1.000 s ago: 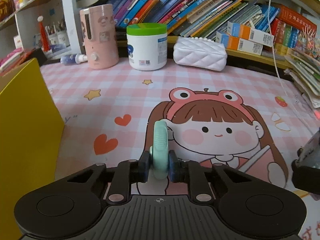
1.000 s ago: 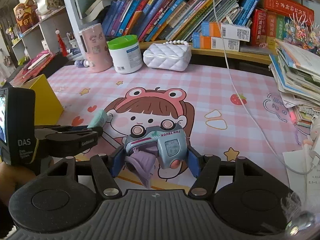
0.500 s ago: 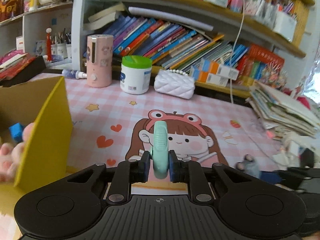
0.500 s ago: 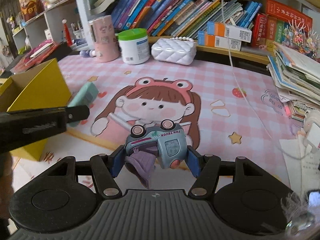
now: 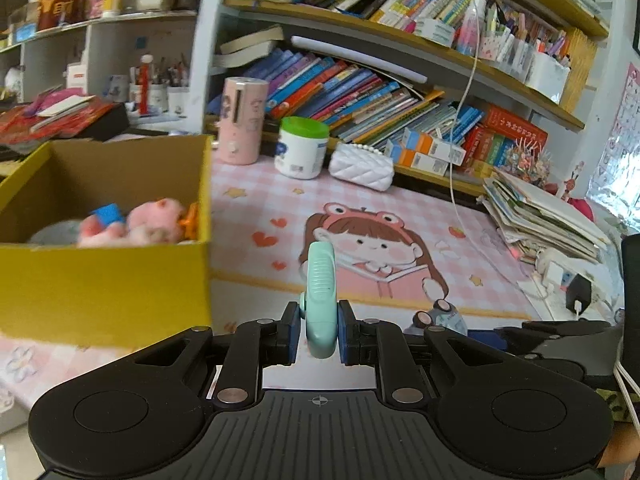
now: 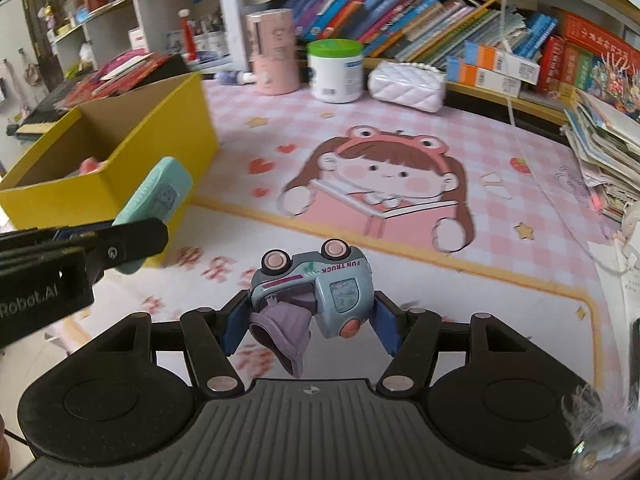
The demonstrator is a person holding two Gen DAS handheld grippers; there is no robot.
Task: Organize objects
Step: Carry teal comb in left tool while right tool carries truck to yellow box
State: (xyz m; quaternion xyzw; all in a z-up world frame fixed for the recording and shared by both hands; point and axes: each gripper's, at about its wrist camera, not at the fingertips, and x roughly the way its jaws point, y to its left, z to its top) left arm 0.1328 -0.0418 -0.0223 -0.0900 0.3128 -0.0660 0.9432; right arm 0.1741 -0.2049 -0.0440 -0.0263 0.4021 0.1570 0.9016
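Left wrist view: a mint-green flat object (image 5: 320,300) is clamped edge-on in the left gripper (image 5: 319,336), just right of the yellow box (image 5: 104,284).
Its jaws are drawn in narrow against the object's sides, whose lower end is hidden between the pads. Inside the box, a pink plush (image 5: 136,228) and a blue block (image 5: 106,214) are seen blurred; the rest is cut off by the near wall. Only the top of the toy truck (image 5: 444,316) is seen at the lower right.

Right wrist view: the toy truck (image 6: 316,288) is held in the right gripper (image 6: 310,324) above the pink mat (image 6: 400,184).
It lies tilted, wheels uppermost, pressed between partly spread jaws, with a purple piece (image 6: 284,332) hanging below. The mint-green flat object (image 6: 156,200) is seen at the left near the yellow box (image 6: 160,136), its lower end covered by a black finger of the left gripper (image 6: 134,240).
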